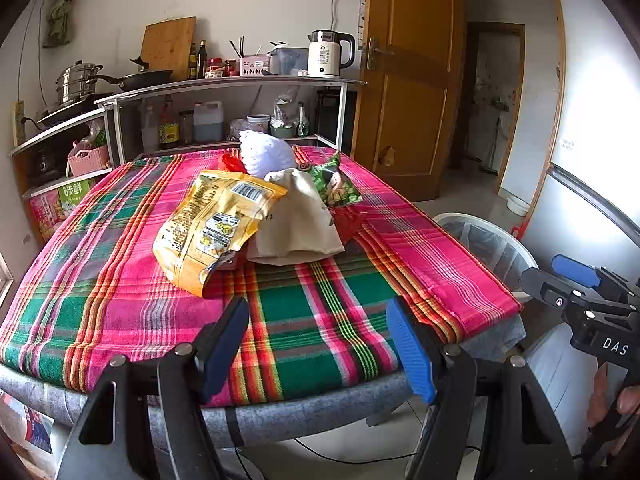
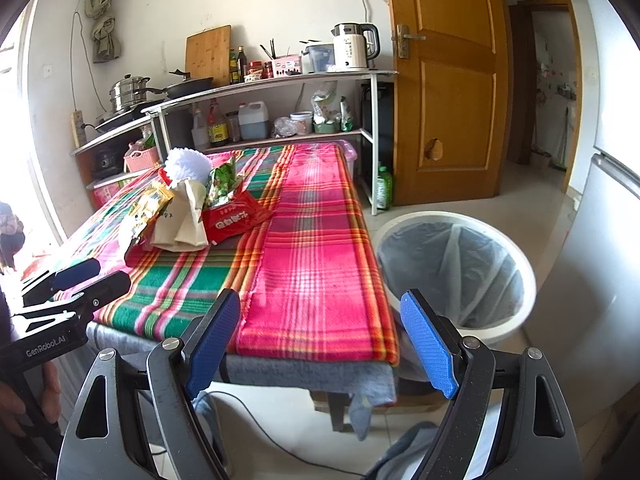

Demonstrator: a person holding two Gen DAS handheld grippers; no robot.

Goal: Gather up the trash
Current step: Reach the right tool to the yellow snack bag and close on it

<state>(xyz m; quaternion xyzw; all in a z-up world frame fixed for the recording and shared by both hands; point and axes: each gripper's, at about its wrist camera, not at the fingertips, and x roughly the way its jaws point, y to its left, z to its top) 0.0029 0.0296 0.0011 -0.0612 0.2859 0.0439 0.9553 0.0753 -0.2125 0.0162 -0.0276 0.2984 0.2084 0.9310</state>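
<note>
A pile of trash lies on the plaid-covered table (image 1: 340, 296): a yellow snack bag (image 1: 212, 228), a beige paper bag (image 1: 298, 220), a green snack bag (image 1: 336, 182), a red wrapper (image 2: 236, 218) and a white crumpled wad (image 1: 266, 154). My left gripper (image 1: 320, 344) is open and empty over the table's near edge, short of the yellow bag. My right gripper (image 2: 320, 340) is open and empty at the table's near right corner. A white bin (image 2: 456, 272) with a clear liner stands on the floor right of the table.
A shelf unit (image 1: 224, 88) with pots, bottles and a kettle (image 1: 330, 54) stands behind the table. A wooden door (image 2: 448, 80) is at the back right. A fridge (image 2: 600, 260) stands right of the bin. Cables run on the floor under the table.
</note>
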